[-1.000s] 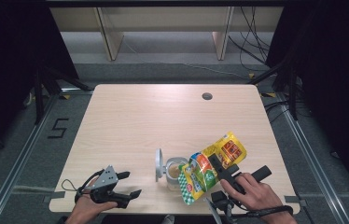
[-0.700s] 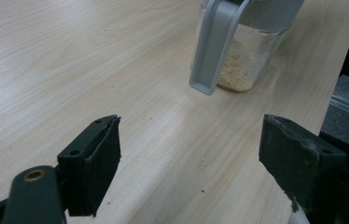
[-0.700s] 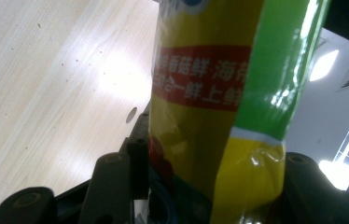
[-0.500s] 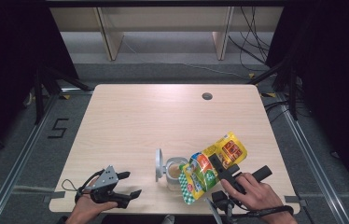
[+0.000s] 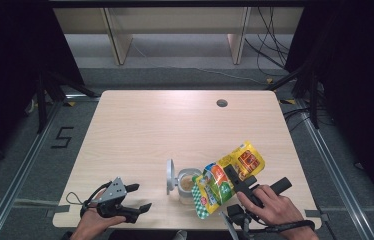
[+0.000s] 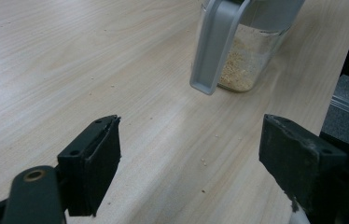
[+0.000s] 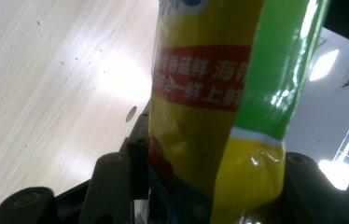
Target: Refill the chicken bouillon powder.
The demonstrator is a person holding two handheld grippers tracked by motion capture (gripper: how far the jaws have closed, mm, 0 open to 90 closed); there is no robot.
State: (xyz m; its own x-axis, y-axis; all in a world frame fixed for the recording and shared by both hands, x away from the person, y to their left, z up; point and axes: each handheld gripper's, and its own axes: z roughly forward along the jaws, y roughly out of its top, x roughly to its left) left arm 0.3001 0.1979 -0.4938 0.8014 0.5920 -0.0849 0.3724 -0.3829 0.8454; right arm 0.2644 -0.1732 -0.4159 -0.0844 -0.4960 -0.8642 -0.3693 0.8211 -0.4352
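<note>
So, high view first: a clear jar (image 5: 189,184) with a pale crumbly fill sits near the front edge of the desk (image 5: 175,125), and its grey flip lid (image 5: 170,176) stands open on the jar's left side. The right gripper (image 5: 235,176) comes in from the jar's right, jaws clamped on a yellow and green snack bag (image 5: 225,179), which is tipped over with its lower end right above the jar's mouth and its upper end sticking out up and to the right of the jar. The person's right hand (image 5: 270,206) is wrapped round that gripper's handle. Well to the left of the jar, the left gripper (image 5: 137,197) rests low at the desk's front edge in the left hand (image 5: 92,222), jaws spread and pointing toward the jar with nothing in them.

Left gripper view: both black jaws stand wide apart over bare wood, empty. Beyond them is the jar (image 6: 252,60), a layer of beige crumbs in its bottom, with the grey lid (image 6: 214,44) hanging down in front of it. A few loose crumbs (image 6: 204,162) dot the desk on this side of the jar.

Right gripper view: the bag (image 7: 214,93) sits between the jaws, pinched at its yellow end, red band with white lettering across it, green strip along one side. The desk (image 7: 46,93) shows beside it.
</note>
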